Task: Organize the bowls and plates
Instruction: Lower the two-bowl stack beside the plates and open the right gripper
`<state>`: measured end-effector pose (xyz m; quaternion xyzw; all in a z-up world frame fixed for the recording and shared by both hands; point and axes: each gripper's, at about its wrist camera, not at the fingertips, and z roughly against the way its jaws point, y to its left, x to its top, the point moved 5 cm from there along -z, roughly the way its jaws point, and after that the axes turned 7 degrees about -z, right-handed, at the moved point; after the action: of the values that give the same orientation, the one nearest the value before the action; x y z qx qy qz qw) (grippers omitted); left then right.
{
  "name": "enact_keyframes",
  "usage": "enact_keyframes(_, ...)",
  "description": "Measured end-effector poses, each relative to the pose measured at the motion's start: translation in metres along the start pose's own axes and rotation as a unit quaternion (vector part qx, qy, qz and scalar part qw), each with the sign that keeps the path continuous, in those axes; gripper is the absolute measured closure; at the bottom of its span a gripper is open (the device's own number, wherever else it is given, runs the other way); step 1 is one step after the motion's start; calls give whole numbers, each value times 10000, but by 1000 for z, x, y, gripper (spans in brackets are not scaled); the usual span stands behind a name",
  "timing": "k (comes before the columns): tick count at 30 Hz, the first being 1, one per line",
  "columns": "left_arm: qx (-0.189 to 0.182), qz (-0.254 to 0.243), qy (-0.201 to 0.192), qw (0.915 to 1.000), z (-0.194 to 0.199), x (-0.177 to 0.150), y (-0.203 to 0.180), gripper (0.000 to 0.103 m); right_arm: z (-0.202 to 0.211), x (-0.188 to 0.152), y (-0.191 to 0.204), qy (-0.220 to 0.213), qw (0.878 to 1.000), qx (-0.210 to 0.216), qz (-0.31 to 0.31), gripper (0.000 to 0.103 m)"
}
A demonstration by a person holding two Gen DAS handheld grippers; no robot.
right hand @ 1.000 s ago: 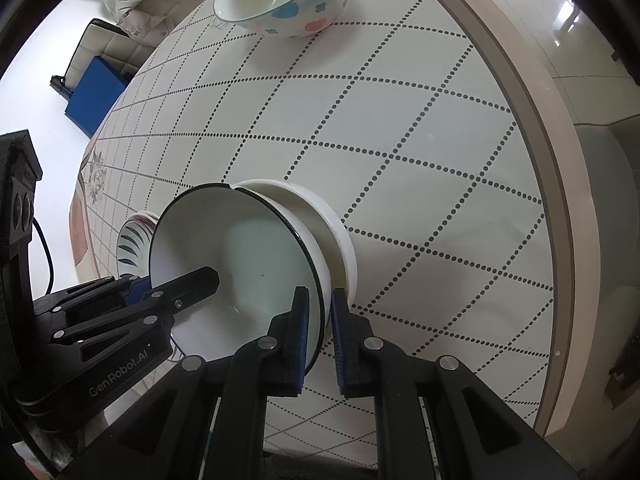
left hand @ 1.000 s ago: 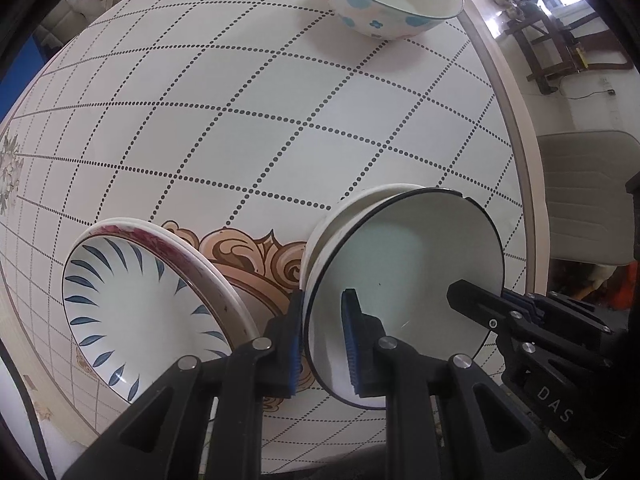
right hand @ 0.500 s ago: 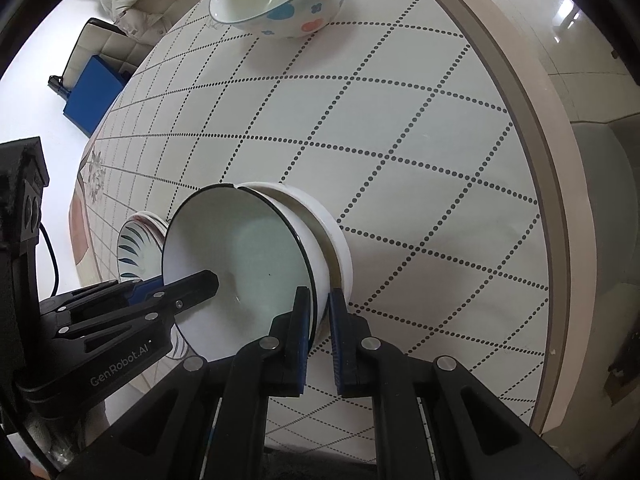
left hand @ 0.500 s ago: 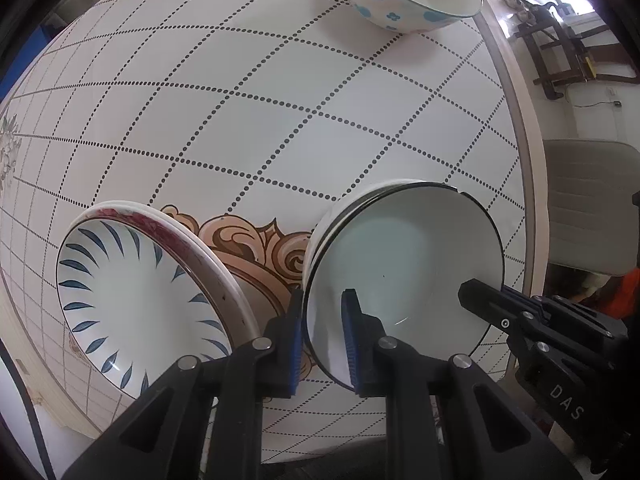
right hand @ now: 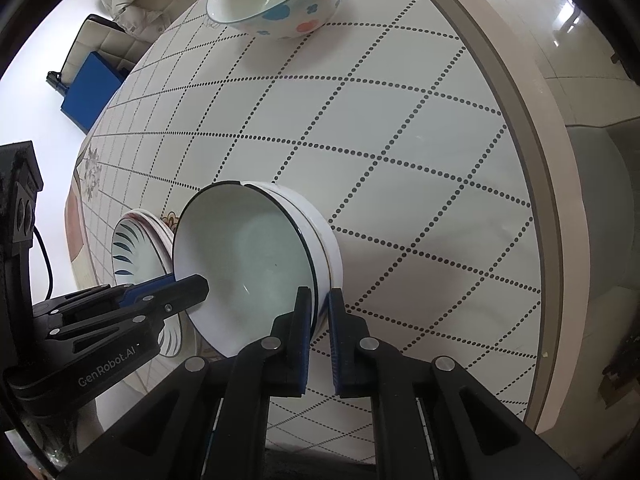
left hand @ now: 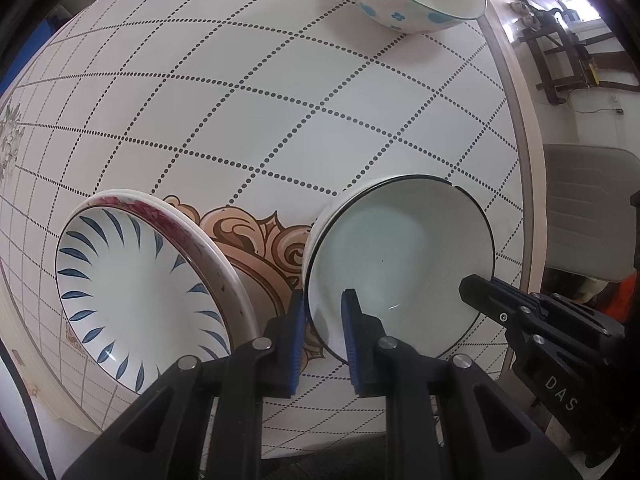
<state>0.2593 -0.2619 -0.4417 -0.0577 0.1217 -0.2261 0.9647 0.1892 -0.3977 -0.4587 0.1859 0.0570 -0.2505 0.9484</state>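
While your left gripper (left hand: 322, 316) and right gripper (right hand: 319, 312) both clamp the black-rimmed bowl (left hand: 400, 264), only your right view shows the blue box (right hand: 90, 92).

Black gripper (left hand: 322, 316) arms – blue ribbed pads, silver screws, white lettering.

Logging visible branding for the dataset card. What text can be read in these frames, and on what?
"DAS": on the right gripper's black body, seen from the left wrist camera; anything beyond those letters is cut off.
"GenRobot.AI": on the left gripper's black body, seen from the right wrist camera.
No readable text on the bowls, plates or tablecloth.
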Motion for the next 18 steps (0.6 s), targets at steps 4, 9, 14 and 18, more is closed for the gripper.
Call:
enact_keyframes(4, 12, 17, -39, 10000, 4, -4, -1, 87, 0, -2, 1, -33, 10000, -56, 60, 94)
enact_keyframes(9, 114, 113, -279, 9995, 19, -13, -1, 87, 3, -5, 4, -50, 9999, -110, 78, 93)
enact_keyframes(14, 359, 237, -649, 9970, 37, -25, -2, 86, 13, -9, 7, -68, 9996, -144, 235, 93)
enact_keyframes(18, 512, 348, -913, 9939, 47, -33, -3, 84, 25, -16, 12, -145, 9983, -273, 503, 84)
